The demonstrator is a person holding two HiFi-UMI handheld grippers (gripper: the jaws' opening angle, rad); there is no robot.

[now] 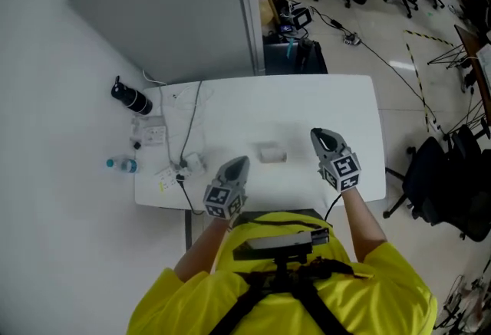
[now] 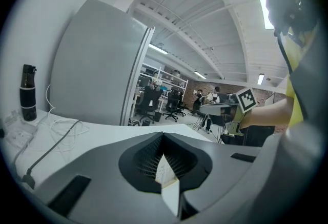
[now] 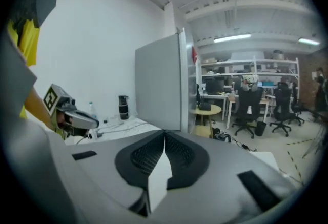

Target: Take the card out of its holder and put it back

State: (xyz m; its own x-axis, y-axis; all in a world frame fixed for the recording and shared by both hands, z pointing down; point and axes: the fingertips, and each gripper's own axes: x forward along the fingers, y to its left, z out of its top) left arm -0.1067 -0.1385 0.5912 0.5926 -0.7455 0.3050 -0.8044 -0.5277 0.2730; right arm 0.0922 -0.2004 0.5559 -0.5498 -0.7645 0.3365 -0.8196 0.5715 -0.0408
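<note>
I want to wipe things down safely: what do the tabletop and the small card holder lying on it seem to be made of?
The tabletop looks like laminate or painted board: flat, uniformly white, matte, no glare. The card holder is likely clear or frosted plastic, as the white table shows through its faint outline; too small to be sure.

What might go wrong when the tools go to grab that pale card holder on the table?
1. The card holder is pale on a white table, so it would be easy to miss or shove away.
2. The left tool and right tool are both shut. Unless they open first, they would probably just bump the holder.
3. Loose cables lie near the left tool and might snag it.
</note>
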